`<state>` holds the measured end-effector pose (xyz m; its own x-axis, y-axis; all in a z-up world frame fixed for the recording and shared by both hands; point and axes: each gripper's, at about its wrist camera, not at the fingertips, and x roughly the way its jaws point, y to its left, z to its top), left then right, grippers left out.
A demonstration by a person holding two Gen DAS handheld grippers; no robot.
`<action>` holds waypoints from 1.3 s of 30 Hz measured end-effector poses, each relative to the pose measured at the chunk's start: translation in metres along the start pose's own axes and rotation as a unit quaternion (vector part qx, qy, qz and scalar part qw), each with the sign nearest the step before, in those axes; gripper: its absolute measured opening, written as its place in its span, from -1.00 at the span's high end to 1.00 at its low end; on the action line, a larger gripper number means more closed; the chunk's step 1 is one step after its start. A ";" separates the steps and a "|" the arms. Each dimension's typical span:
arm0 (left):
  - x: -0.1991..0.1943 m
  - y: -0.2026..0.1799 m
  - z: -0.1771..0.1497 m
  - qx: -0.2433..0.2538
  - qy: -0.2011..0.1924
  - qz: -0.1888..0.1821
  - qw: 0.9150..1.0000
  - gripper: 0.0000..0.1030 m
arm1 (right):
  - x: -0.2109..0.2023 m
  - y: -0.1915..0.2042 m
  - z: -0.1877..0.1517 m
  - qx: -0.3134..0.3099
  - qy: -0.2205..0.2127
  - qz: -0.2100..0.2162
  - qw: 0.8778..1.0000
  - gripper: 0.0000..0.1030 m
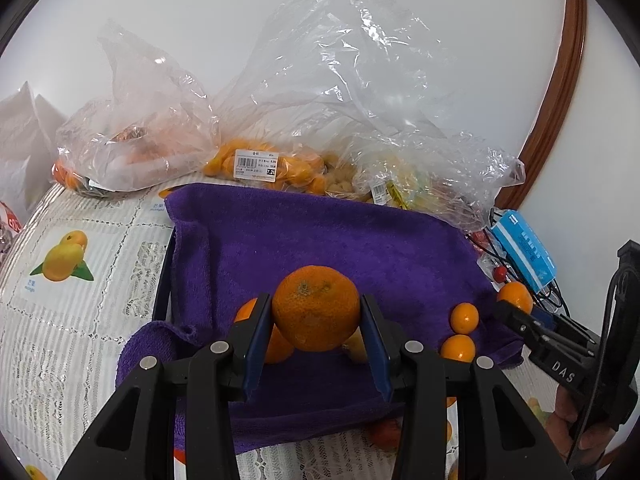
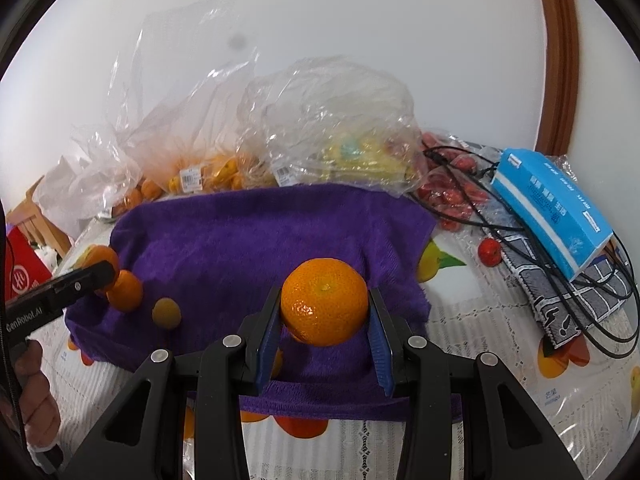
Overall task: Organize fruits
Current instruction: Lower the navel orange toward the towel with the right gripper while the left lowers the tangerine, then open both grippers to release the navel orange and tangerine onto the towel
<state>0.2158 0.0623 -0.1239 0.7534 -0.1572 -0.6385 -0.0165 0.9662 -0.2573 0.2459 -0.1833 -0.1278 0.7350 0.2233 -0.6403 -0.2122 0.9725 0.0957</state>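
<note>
I am holding a pair of tongs in each hand, and both are gripping fruit above the purple towel [image 1: 320,240] that is lying spread over the patterned tablecloth [image 1: 80,280]. My left gripper [image 1: 316,320] is standing partly open, its blue pads [image 1: 256,344] pressing on either side of a mandarin [image 1: 316,308], stem end facing me, so the fruit is sitting clamped at the fingertips. My right gripper [image 2: 324,312] is doing the same with a second mandarin [image 2: 324,306], the jaws spread just wide enough to be squeezing it from both flanks. In the left view I am seeing more fruit lying on the towel: another orange [image 1: 276,344] half hidden behind the left finger, and two small oranges [image 1: 464,318] sitting near the towel's right edge, one just in front of the other. From the right view a small yellowish fruit [image 2: 166,312] is resting on the towel toward its left side. Behind the towel, clear plastic bags [image 1: 320,100] are standing crumpled against the white wall, holding orange and yellow fruit with price labels showing. Off to the right a blue tissue box [image 2: 552,208] is leaning on a grey patterned pouch, with black cables [image 2: 500,216] trailing across it and a small red fruit [image 2: 490,251] lying on the cloth beside them.
</note>
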 end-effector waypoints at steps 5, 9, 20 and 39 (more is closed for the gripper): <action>0.000 0.000 0.000 -0.001 0.000 0.000 1.000 0.20 | 0.007 0.005 -0.004 -0.017 0.019 -0.007 1.000 0.22; 0.003 -0.002 -0.001 0.007 0.002 0.006 1.000 0.20 | 0.012 0.005 -0.007 -0.025 0.037 -0.009 0.999 0.22; 0.011 -0.003 -0.003 0.008 0.020 0.017 1.000 0.20 | 0.024 0.009 -0.014 -0.042 0.065 -0.025 0.997 0.21; 0.007 -0.013 -0.004 0.022 0.014 0.009 1.000 0.14 | 0.008 0.013 -0.009 -0.049 0.029 -0.017 0.998 0.17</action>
<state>0.2185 0.0478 -0.1283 0.7343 -0.1456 -0.6630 0.0003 0.9768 -0.2141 0.2426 -0.1696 -0.1386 0.7051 0.1834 -0.6850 -0.2520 0.9677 -0.0003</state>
